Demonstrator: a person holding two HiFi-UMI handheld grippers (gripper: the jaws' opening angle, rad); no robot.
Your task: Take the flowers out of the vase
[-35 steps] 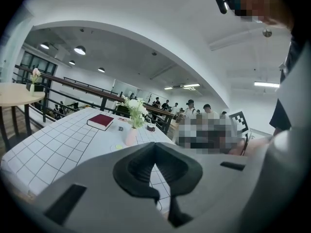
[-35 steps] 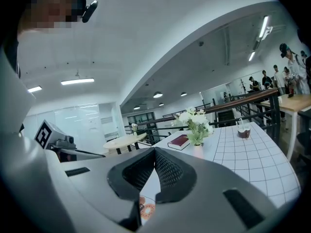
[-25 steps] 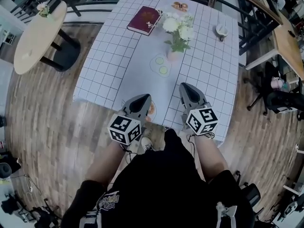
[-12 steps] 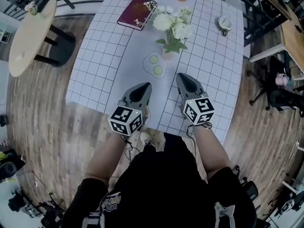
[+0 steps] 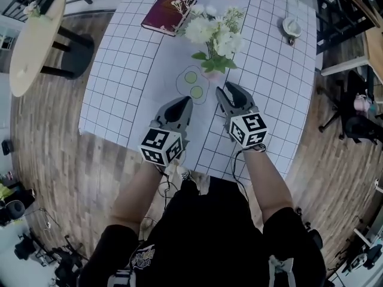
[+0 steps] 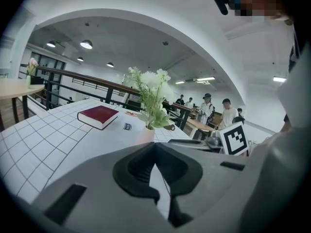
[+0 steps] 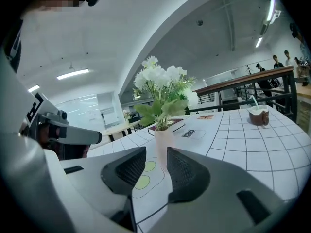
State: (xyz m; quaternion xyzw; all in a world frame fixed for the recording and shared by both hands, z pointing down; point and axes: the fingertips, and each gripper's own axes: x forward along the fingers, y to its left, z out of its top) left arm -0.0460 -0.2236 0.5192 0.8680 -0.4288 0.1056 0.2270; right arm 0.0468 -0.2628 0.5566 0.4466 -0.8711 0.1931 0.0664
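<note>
White flowers [image 5: 215, 31] with green leaves stand upright in a small pale pink vase [image 5: 212, 73] on the white grid tablecloth [image 5: 119, 88]. My right gripper [image 5: 226, 91] is just short of the vase's base, and its jaws have just been opening with nothing between them. In the right gripper view the vase [image 7: 163, 142] shows through the gap of the right gripper [image 7: 156, 154], below the flowers [image 7: 163, 89]. My left gripper [image 5: 182, 103] is shut and empty, further back and to the left. The left gripper view has the left gripper [image 6: 155, 147] aimed at the vase [image 6: 146, 135] and flowers [image 6: 148, 89].
A dark red book [image 5: 169, 11] lies at the far left of the table, and a cup with a straw [image 5: 292, 27] stands at the far right. A mat with two green circles [image 5: 192, 84] lies beside the vase. A round wooden table [image 5: 33, 40] stands to the left.
Both grippers have moved forward over the table toward the vase. The right one now reaches almost to the vase's base, the left one trails beside the mat.
</note>
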